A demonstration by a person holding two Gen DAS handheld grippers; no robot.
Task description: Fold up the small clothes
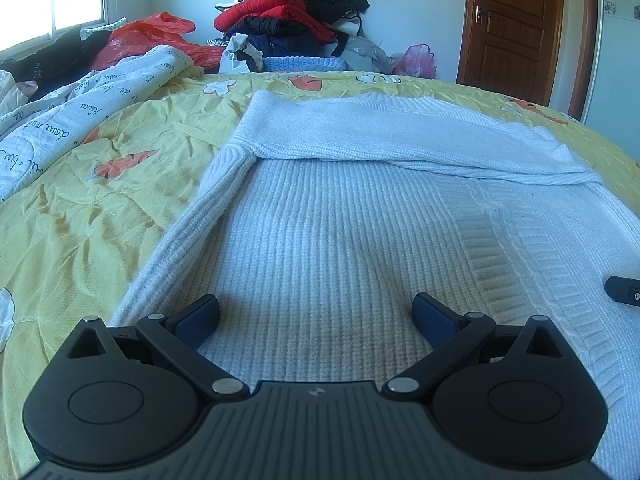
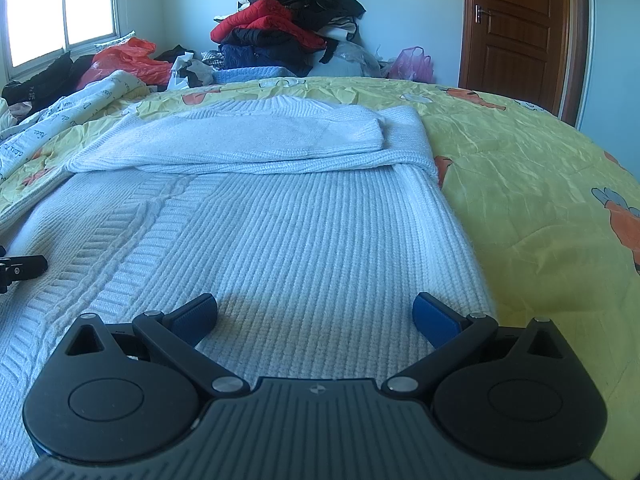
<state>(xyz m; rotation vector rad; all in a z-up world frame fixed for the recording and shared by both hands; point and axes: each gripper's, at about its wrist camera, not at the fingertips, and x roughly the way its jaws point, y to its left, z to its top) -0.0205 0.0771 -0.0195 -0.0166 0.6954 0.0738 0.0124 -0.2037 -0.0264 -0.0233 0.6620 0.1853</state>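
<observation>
A white ribbed knit sweater [image 1: 340,232] lies flat on the yellow bed cover, its sleeves folded across the upper body [image 1: 380,136]. It also shows in the right wrist view [image 2: 280,232], sleeves crossed at the far end [image 2: 260,140]. My left gripper [image 1: 316,316] is open and empty, low over the sweater's near left part. My right gripper [image 2: 316,314] is open and empty, low over the near right part. The tip of the right gripper [image 1: 624,288] shows at the left view's right edge; the left gripper [image 2: 20,268] shows at the right view's left edge.
The yellow carrot-print bed cover [image 1: 80,208] surrounds the sweater [image 2: 540,200]. A white printed quilt [image 1: 60,112] lies bunched at the left. A pile of red and black clothes [image 1: 296,12] and plastic bags stand behind the bed. A brown door [image 1: 516,28] is at the far right.
</observation>
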